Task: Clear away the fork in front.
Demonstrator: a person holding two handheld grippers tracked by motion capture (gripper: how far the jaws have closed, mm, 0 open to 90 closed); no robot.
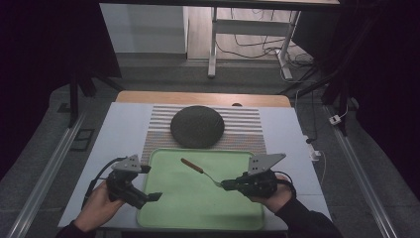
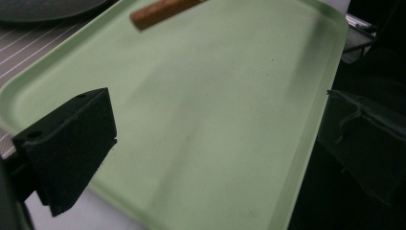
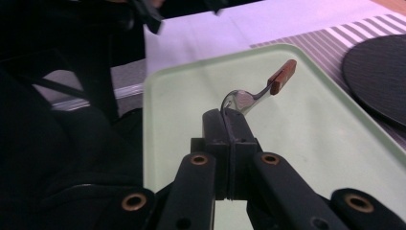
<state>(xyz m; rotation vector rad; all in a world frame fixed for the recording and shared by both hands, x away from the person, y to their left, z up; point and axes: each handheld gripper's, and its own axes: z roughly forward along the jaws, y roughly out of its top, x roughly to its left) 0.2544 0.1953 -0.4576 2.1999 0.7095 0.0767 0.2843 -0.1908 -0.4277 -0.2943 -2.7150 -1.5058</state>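
Below both tongs, the bench (image 1: 124, 124) carried a striped mat (image 1: 247, 126) with a dark round plate (image 1: 197, 126) beyond them, and a pale green tray (image 1: 198, 203) between them. Left tongs (image 1: 143, 196) hovered wide open and empty over the tray's near left corner. Right tongs (image 1: 224, 184) were clamped on the bowl of a wooden-handled spoon (image 1: 198, 169), its handle slanting away over the tray.

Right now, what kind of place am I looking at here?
Probably a lab or recording workspace, not a kitchen. The table stands among dark curtains, loose cables lie on the floor behind, and a person holds two grippers over a green tray, the right gripper pinching a spoon.
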